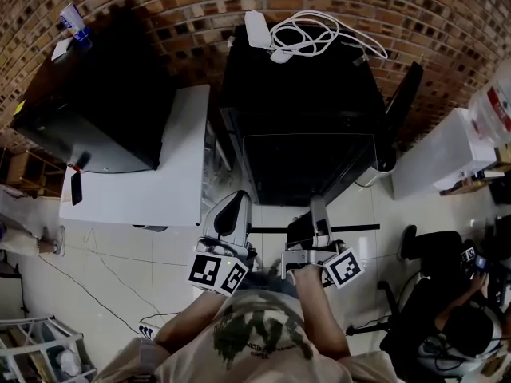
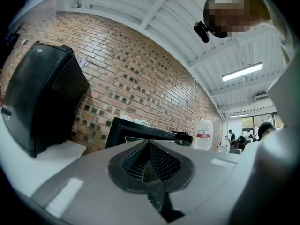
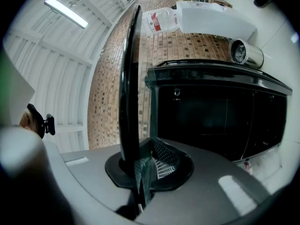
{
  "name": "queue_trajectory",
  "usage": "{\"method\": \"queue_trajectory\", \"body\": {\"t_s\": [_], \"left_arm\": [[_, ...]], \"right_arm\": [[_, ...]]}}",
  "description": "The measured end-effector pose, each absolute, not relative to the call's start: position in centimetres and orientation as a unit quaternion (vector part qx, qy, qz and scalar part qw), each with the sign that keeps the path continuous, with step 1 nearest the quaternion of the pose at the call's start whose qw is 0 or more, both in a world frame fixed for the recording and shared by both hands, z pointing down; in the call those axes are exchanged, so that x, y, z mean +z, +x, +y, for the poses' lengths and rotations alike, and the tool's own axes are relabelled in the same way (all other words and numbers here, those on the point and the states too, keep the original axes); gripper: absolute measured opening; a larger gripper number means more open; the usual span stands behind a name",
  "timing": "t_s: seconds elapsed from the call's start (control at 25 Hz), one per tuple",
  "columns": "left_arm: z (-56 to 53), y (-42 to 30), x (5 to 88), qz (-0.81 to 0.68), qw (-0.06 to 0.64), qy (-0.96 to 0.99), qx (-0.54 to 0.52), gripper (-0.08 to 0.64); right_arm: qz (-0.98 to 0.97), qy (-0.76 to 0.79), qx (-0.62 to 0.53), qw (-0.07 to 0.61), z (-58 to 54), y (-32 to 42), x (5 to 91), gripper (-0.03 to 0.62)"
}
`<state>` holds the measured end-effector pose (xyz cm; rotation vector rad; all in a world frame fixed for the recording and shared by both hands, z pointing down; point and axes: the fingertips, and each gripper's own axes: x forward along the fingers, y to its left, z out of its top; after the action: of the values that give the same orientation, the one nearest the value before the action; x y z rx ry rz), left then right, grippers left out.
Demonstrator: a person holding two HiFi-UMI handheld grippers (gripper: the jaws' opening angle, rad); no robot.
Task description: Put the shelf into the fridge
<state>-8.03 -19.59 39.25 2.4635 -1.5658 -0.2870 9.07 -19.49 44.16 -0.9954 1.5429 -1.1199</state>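
Note:
A black fridge (image 1: 307, 126) stands open against the brick wall, its dark inside (image 3: 220, 116) facing me and its door (image 1: 403, 102) swung to the right. The shelf (image 3: 129, 78) is a glass pane with a black rim. My right gripper (image 3: 140, 168) is shut on its edge. In the head view the shelf shows edge-on as a thin dark bar (image 1: 359, 228) just in front of the fridge, at my right gripper (image 1: 319, 212). My left gripper (image 1: 230, 206) points at the fridge from the left, apart from the shelf. Its jaws (image 2: 149, 149) are shut on nothing.
A white table (image 1: 172, 182) to the left carries another black box (image 1: 96, 102). A coiled white cable (image 1: 307, 34) lies on the fridge top. A steel canister (image 3: 243, 53), a white cabinet (image 1: 447, 154) and a water jug (image 3: 161, 20) stand at the right. A seated person (image 1: 455, 317) is at the lower right.

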Motion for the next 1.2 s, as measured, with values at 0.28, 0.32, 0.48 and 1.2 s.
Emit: {"method": "queue_trajectory", "body": {"t_s": [0.28, 0.32, 0.48, 1.2], "left_arm": [[-19.3, -8.5, 39.9, -0.52, 0.108, 0.842, -0.09, -0.026], [-19.4, -8.5, 40.2, -0.52, 0.111, 0.843, -0.089, -0.026], [-19.8, -8.5, 41.6, -0.516, 0.133, 0.842, -0.089, -0.026], [-21.9, -7.0, 43.8, -0.49, 0.135, 0.858, -0.078, -0.026]], "right_arm": [[0.63, -0.421, -0.452, 0.471, -20.8, 8.5, 45.9, 0.015], [0.628, -0.422, -0.453, 0.471, -20.9, 8.5, 46.3, 0.015], [0.624, -0.426, -0.456, 0.47, -21.6, 8.1, 47.7, 0.015], [0.601, -0.428, -0.477, 0.478, -25.8, 7.8, 52.5, 0.015]]}}
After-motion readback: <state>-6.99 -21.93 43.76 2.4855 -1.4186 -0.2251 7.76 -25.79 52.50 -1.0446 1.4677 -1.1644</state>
